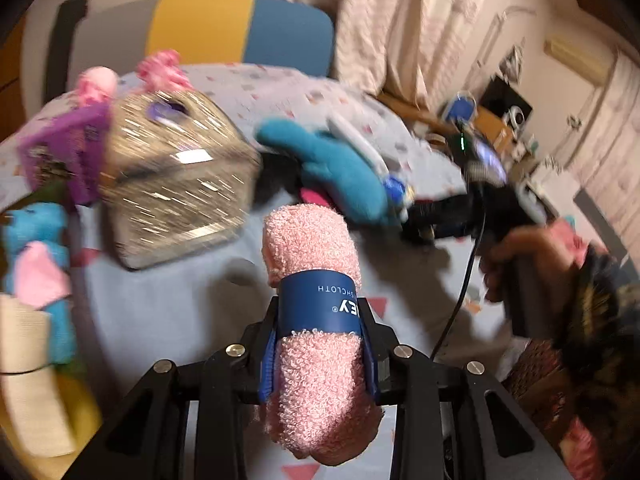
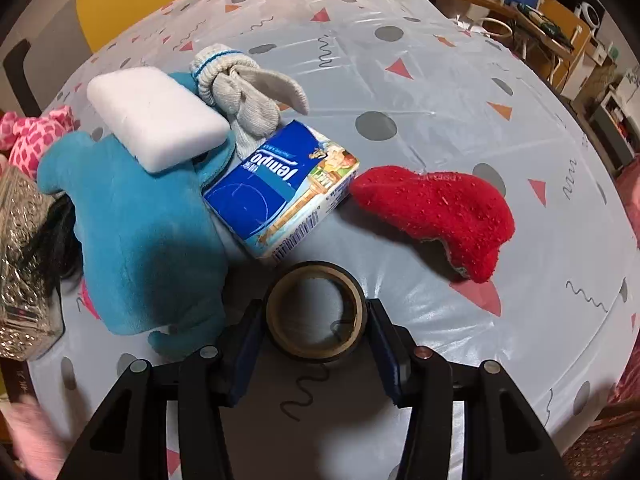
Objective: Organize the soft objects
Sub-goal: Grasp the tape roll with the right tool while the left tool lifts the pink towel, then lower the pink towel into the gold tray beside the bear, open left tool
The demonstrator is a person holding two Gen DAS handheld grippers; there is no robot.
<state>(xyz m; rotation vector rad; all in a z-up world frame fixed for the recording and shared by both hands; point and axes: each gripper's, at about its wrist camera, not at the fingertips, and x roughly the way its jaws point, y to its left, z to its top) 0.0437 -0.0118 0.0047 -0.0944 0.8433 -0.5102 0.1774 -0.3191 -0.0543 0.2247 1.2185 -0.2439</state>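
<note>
Your left gripper (image 1: pixel 320 320) is clamping a rolled pink washcloth (image 1: pixel 312 248) between its fingers, squeezing it at its blue paper band; the roll is sticking out forward above the table (image 1: pixel 168 304). Your right gripper (image 2: pixel 316 312) is standing partly open around a tape roll (image 2: pixel 316 310), one finger at each side; whether the pads are pressing on the ring, you cannot tell from this view.

Take the tissue pack (image 2: pixel 280 188) as your landmark in the right wrist view. The tape roll is lying just in front of it, nearer your gripper. The red sock (image 2: pixel 440 208) is lying just right of the pack, its toe nearly touching the pack's corner. The teal plush (image 2: pixel 136 232) is lying against the pack's left side, with the white sponge (image 2: pixel 156 116) resting on top of the plush. The knotted grey sock (image 2: pixel 248 92) is sitting just behind the pack. Far left of the pack, past the plush, a glittery bag (image 2: pixel 20 264) is showing at the picture's edge, blurred in the left wrist view.
</note>
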